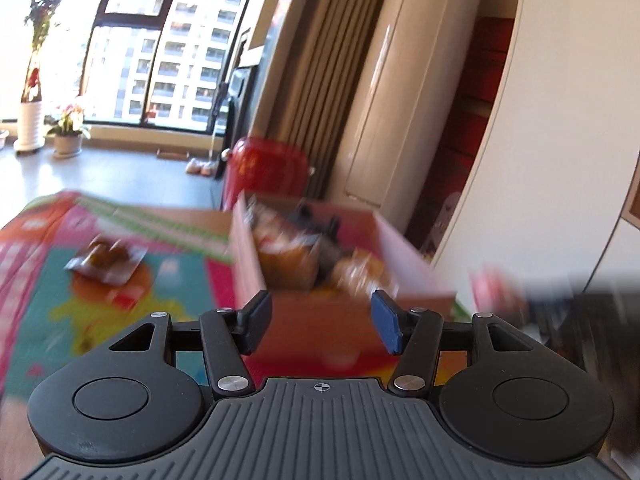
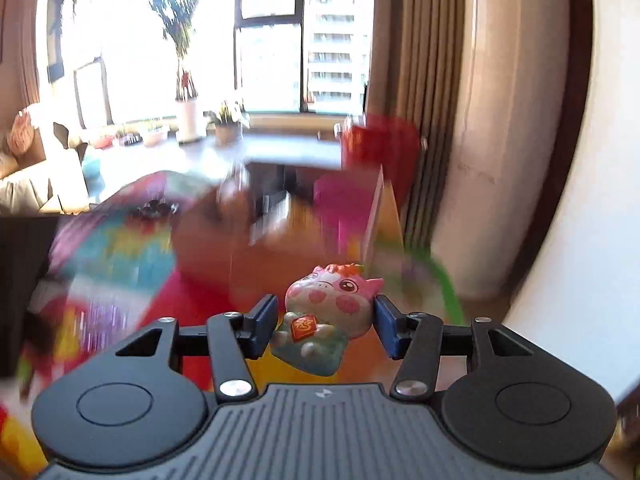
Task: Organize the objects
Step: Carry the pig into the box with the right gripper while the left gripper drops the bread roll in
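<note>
A: Report the left wrist view, left to right.

B: A colourful play mat (image 1: 48, 264) covers the floor. On it, at left, lies a clear snack packet (image 1: 106, 262) with brown contents (blurred, so the contents cannot be named). To its right stands an open cardboard box (image 1: 404, 248), filled with mixed items that the blur makes unreadable. Behind the box stands a red suitcase (image 1: 266, 162). The left gripper (image 1: 324, 320) hangs in front of the near wall of the box; its jaws stand apart with nothing between them.

A: Report the right wrist view, same order.

B: A potted plant (image 2: 186, 114) stands by the window at upper left. The play mat (image 2: 120, 248) fills the left and centre, heavily smeared. The cardboard box (image 2: 248, 256) sits ahead of centre, and the red suitcase (image 2: 380, 140) is behind it to the right. The right gripper (image 2: 326, 328) is clamped on a pink pig figurine (image 2: 332, 304), one pad at each side of it. The figurine is tilted, head toward the right finger, and carries a red tag on its green front. It is held above the mat, short of the box.
</note>
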`<state>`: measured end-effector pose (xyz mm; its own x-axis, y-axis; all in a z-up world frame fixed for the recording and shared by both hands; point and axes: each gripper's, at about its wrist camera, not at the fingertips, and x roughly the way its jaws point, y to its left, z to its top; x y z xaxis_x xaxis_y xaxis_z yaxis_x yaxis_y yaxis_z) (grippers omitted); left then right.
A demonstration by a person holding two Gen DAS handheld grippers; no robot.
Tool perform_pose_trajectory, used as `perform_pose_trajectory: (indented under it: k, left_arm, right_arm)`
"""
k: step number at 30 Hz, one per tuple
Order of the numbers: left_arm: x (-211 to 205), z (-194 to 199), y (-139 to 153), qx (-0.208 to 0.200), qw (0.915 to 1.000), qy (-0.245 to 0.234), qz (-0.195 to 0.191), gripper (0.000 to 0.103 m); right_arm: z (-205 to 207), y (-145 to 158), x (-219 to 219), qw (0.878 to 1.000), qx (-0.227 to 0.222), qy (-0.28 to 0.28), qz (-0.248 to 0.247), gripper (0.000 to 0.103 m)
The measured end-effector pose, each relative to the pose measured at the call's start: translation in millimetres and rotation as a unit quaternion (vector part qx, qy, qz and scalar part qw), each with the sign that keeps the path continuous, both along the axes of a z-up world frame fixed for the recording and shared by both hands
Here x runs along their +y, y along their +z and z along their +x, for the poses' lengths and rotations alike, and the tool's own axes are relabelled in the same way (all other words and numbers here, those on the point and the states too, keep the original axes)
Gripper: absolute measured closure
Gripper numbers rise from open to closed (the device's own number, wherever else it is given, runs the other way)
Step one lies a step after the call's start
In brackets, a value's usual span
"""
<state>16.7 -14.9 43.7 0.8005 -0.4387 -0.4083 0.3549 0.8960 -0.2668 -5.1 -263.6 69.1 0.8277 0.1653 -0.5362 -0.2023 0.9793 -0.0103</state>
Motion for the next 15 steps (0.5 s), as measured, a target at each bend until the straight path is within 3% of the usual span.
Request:
perform_pose_trajectory:
  k: [4, 8, 11, 15]
  left_arm:
    - [26.8, -23.3, -18.4, 0.017, 0.9997, 0.01, 0.01, 0.044]
    - [55.5, -39.3, -28.9, 0.048, 0.9987, 0.013, 0.001, 0.044]
    - [77.7, -48.2, -29.8, 0.056, 0.9981, 0.024, 0.005, 0.044]
    - [99.2, -45.1, -33.1, 0.065, 0.9972, 0.036, -0.01, 0.044]
  right_arm:
    - [77.3, 22.0, 3.7, 1.0, 0.009, -0.022, 0.014, 0.051]
    - [152.5, 18.4, 10.3, 0.998, 0.033, -0.049, 0.03, 0.05]
    - [190.0, 3.0, 7.3, 0.993, 0.07, -0.07, 0.059, 0.018]
    - [189.7, -9.5, -6.7, 0.987, 0.092, -0.095, 0.095, 0.018]
